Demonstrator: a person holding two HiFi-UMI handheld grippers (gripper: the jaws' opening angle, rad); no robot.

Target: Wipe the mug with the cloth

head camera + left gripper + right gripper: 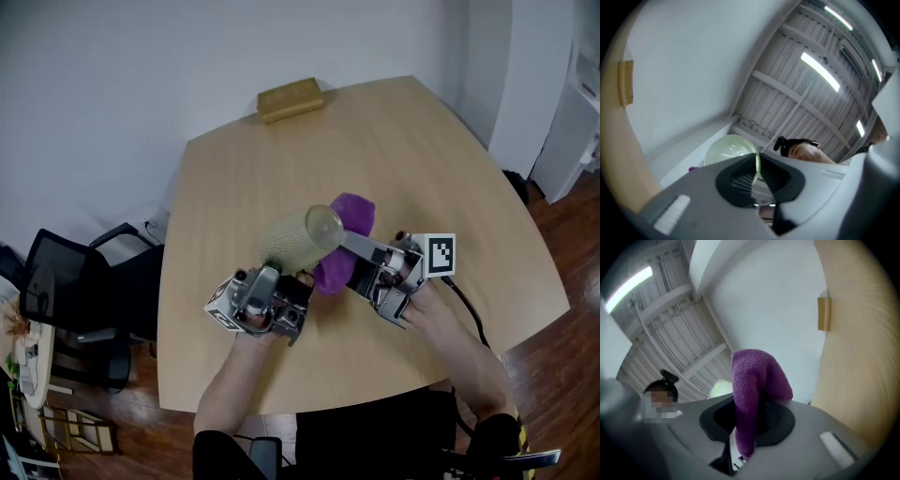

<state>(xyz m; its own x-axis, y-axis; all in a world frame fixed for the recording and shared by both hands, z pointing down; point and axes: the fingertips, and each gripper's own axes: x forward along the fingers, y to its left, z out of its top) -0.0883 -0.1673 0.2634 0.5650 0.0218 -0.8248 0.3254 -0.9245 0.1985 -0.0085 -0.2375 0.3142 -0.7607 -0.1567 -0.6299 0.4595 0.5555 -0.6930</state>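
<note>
In the head view a pale green ribbed mug [298, 239] is held up above the table, tilted with its mouth toward the camera. My left gripper [281, 272] is shut on it from below. In the left gripper view the mug's [729, 150] thin rim is pinched between the dark pads of the left gripper [757, 176]. My right gripper [349, 246] reaches in from the right, shut on a purple cloth [352, 216] that lies against the mug's right side. In the right gripper view the cloth [754, 380] stands up out of the right gripper [745, 427], with the mug [721, 389] just behind it.
The round wooden table [422, 169] carries a small wooden block [291, 98] at its far edge. A black office chair [84, 281] stands left of the table. White shelving [581, 103] is at the right.
</note>
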